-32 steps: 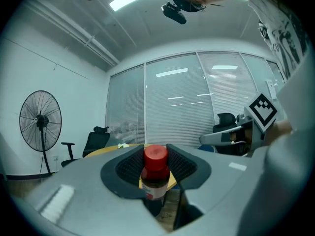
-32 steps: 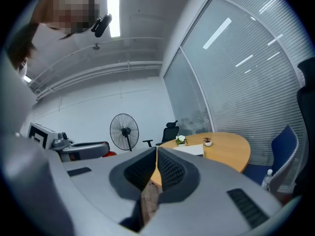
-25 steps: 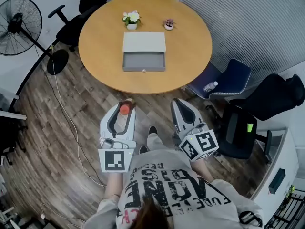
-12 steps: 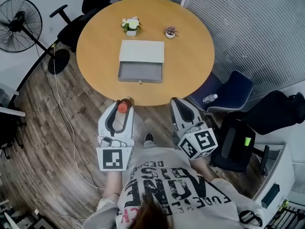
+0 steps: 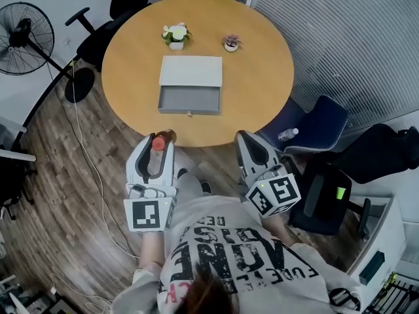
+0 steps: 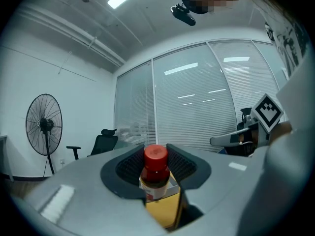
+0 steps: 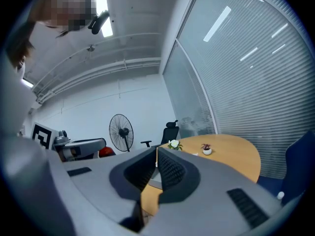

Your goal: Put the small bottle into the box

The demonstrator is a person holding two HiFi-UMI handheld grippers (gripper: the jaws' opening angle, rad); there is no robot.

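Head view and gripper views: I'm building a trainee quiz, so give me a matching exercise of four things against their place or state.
1. small bottle
2. box
3. right gripper
4. fan

A. stands off the table, at the head view's left
B. jaws together, nothing between them
C. on the table, open
D. clamped in the left gripper

Pairs: 1-D, 2-C, 3-B, 4-A

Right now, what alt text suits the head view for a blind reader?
From above, the person's left gripper holds a red-capped small bottle near the edge of a round table. An open box sits on it; the right gripper is empty.
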